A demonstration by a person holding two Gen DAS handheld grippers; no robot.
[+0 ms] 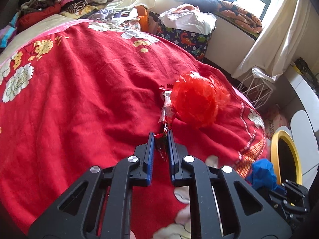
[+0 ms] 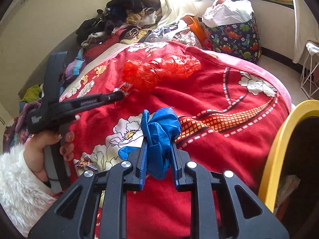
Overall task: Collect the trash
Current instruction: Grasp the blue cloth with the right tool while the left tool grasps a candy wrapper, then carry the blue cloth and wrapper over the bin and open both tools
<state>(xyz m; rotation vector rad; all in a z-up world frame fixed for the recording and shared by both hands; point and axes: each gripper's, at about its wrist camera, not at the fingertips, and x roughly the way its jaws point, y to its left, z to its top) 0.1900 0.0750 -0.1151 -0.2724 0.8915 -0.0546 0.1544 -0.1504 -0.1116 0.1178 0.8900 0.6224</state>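
Left tool (image 1: 161, 137) has its two blue-padded fingers drawn nearly together, pinching the lower end of a long red snack wrapper (image 1: 167, 112). From the left wrist view the wrapper runs from the fingertips toward 12 o'clock, and its far end lies against a crumpled red plastic bag (image 1: 194, 99) at about 1 o'clock. Both rest on the red floral blanket (image 1: 79, 89) that covers the bed. White print shows on the wrapper near the fingertips, too small and creased to read.

Right tool (image 2: 158, 145) is clamped on a bunched blue plastic bag (image 2: 159, 127), the fingers held partly apart by the wad between them. That bag bulges above the fingertips toward 12 o'clock and hangs a little below the pads. In the left wrist view the same blue bag appears at 4 o'clock, beside the yellow rim of a dark bin (image 1: 295, 153).

From the right wrist view the left tool reaches in from 9 o'clock, held by a hand (image 2: 45, 145) with painted nails and a white fluffy cuff. Grey lettering runs along its black arm, too blurred to spell out. Its tip meets the snack wrapper just beside the red plastic bag, at about 11 o'clock. A small foil candy wrapper (image 2: 85, 163) lies on the blanket at 8 o'clock of the right tool. The yellow-rimmed bin fills the 3 to 4 o'clock edge.

A dinosaur-print basket (image 2: 237, 37) stands past the bed at 1 o'clock.
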